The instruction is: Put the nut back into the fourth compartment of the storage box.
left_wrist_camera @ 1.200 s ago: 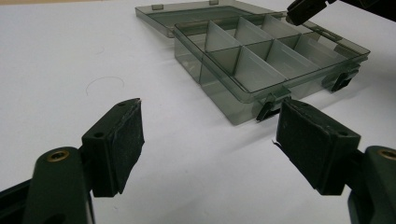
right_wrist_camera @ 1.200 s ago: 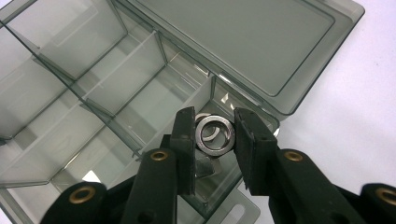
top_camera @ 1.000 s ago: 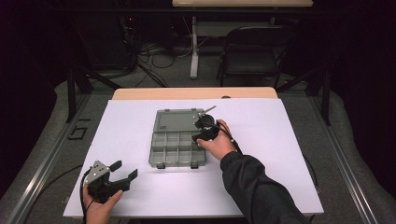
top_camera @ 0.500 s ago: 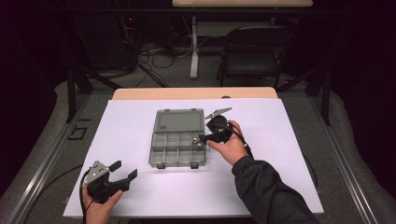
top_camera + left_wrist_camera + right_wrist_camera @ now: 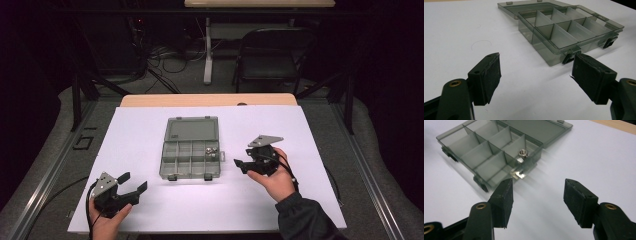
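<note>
My right gripper (image 5: 243,165) is open and holds nothing. It sits just beside the right side of the box (image 5: 191,149), which lies in the middle of the worktop (image 5: 320,200) with its lid (image 5: 192,128) flat open toward the far edge. My left gripper (image 5: 131,185) is open and empty too, near the front left corner of the worktop, well apart from the box.

In my right gripper view I see small shiny metal parts (image 5: 522,153) in the cup at the box's far right corner. One looks like a little nut; I cannot tell what the others are.

I think the job now is to shut the box. To do it well, I should bring my left gripper up to the front wall of the box and hold it steady, so it does not slide on the smooth white sheet. Then my right gripper can reach around to the far rim of the lid and tip it over slowly. If I go too fast, the box may jump and the little parts may hop out of their cup.
</note>
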Motion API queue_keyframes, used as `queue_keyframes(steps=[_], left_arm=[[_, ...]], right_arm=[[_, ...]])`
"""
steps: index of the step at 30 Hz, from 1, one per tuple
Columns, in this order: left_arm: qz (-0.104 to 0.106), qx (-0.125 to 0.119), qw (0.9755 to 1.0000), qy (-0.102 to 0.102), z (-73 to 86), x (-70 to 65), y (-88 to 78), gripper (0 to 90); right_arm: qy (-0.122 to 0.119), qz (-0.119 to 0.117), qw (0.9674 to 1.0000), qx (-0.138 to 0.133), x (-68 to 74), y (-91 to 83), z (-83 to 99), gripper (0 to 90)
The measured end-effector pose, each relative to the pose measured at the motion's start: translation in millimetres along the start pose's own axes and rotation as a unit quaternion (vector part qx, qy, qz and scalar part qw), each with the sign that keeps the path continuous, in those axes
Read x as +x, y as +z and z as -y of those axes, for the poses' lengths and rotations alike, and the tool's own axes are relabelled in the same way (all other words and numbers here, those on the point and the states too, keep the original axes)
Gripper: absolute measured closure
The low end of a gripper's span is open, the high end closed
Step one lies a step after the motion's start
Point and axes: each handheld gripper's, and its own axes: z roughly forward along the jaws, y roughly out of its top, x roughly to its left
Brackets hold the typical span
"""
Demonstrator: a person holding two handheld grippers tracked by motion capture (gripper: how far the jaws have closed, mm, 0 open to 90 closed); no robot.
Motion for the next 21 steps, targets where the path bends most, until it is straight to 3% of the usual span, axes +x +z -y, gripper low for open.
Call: queue_keyframes(steps=[3, 8, 13, 17, 21], left_arm=[[-0.002, 0.000, 1.0000, -0.001, 0.2, 0.0, 0.3, 23.3], [-0.002, 0.000, 1.0000, 0.000, 0.1, -0.3, 0.5, 23.5], [-0.004, 0.002, 1.0000, 0.001, 0.0, -0.5, 0.7, 23.6], [-0.003, 0.001, 1.0000, 0.001, 0.0, -1.2, 1.1, 23.6], [0.000, 0.003, 1.0000, 0.001, -0.3, -1.2, 2.1, 23.6]], right_arm=[[-0.003, 0.010, 0.9999, -0.006, -1.9, -13.4, 17.5, 40.4], [0.015, 0.023, 0.9995, -0.018, -6.0, -35.5, 47.1, 39.9], [0.025, 0.051, 0.9982, -0.019, -12.1, -52.6, 77.8, 39.9], [0.036, 0.081, 0.9957, -0.027, -17.2, -57.2, 100.3, 40.2], [0.041, 0.084, 0.9952, -0.027, -21.2, -53.4, 110.5, 40.3]])
